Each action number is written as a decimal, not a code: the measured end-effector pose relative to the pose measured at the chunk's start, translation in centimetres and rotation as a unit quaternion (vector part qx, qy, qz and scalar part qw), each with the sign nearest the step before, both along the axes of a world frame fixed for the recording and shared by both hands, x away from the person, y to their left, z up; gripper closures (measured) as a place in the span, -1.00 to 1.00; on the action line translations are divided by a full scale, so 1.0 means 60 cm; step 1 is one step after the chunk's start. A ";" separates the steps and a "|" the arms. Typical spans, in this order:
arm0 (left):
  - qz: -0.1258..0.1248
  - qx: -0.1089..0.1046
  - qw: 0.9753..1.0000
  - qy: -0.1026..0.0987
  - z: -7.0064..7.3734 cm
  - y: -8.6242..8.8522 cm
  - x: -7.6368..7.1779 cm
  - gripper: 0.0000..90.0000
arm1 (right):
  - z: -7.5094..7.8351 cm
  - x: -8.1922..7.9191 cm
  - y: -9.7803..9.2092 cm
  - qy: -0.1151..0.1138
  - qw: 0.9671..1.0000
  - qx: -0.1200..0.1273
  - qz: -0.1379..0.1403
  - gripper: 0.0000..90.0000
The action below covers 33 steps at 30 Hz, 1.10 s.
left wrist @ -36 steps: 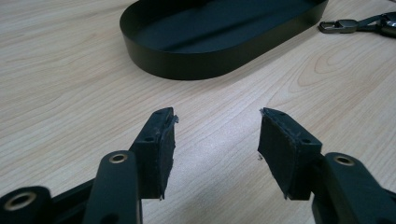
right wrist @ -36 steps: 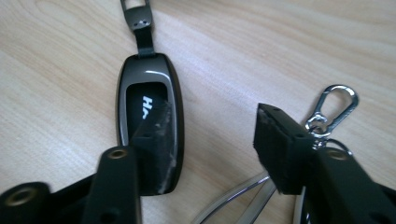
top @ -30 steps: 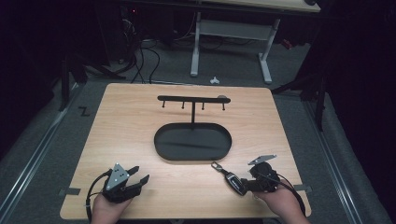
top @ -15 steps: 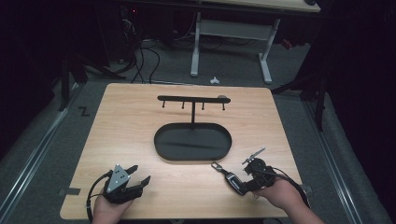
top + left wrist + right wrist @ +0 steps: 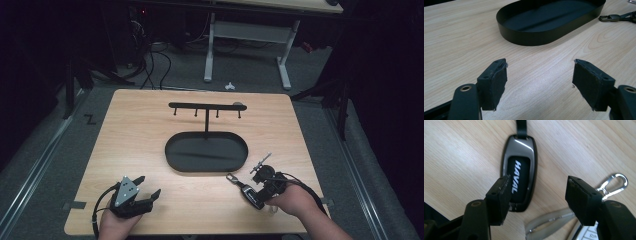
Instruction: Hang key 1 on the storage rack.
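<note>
The car key fob (image 5: 250, 194), dark with a glossy metal frame and the word HAVAL on its face, lies flat on the wooden counter (image 5: 150, 135) near the front right corner, just in front of the right end of the oval black tray (image 5: 206, 152). In the high view its long axis runs diagonally: the strap and metal clasp (image 5: 232, 177) point up-left toward the tray, and the body points down-right toward the person's right hand (image 5: 292, 200).

The right gripper (image 5: 537, 195) hangs directly above the fob with its fingers (image 5: 499, 195) spread apart and holding nothing; the left finger overlaps the fob's lower edge in the picture, the right one stands over bare wood. The right gripper view shows what the high view cannot resolve: the lettering, a silver carabiner clip (image 5: 614, 182) to the side, and a curved silver piece (image 5: 549, 222) just below the fob.

The left gripper (image 5: 540, 75) rests near the front left corner, fingers (image 5: 496, 82) wide open and empty, aimed across the wood at the tray. Its view shows the tray's low wall and the fob's clasp (image 5: 612, 17) beyond it.

The high view alone shows the tray's T-shaped hook rack (image 5: 206, 107), the light wood-grain counter on a grey carpeted floor (image 5: 60, 150), and a white-legged desk (image 5: 247, 45) with cables (image 5: 155, 60) in the dim room behind.
</note>
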<state>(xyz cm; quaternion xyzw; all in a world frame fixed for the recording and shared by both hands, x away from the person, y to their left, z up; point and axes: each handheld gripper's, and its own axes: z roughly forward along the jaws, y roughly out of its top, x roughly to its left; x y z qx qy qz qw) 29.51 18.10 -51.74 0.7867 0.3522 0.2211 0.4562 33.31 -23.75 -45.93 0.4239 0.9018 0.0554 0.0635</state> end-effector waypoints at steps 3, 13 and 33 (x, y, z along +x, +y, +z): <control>0.000 0.006 1.000 -0.002 -0.001 0.000 0.000 -0.37 | 0.000 0.009 0.010 0.007 1.000 -0.001 0.013 -0.18; -0.001 0.006 1.000 -0.005 0.002 0.001 -0.002 -0.37 | 0.004 0.046 0.047 0.008 1.000 -0.003 0.014 -0.30; -0.007 0.005 1.000 -0.004 0.001 0.000 -0.003 -0.35 | -0.046 0.091 0.085 0.067 0.997 -0.014 0.019 0.23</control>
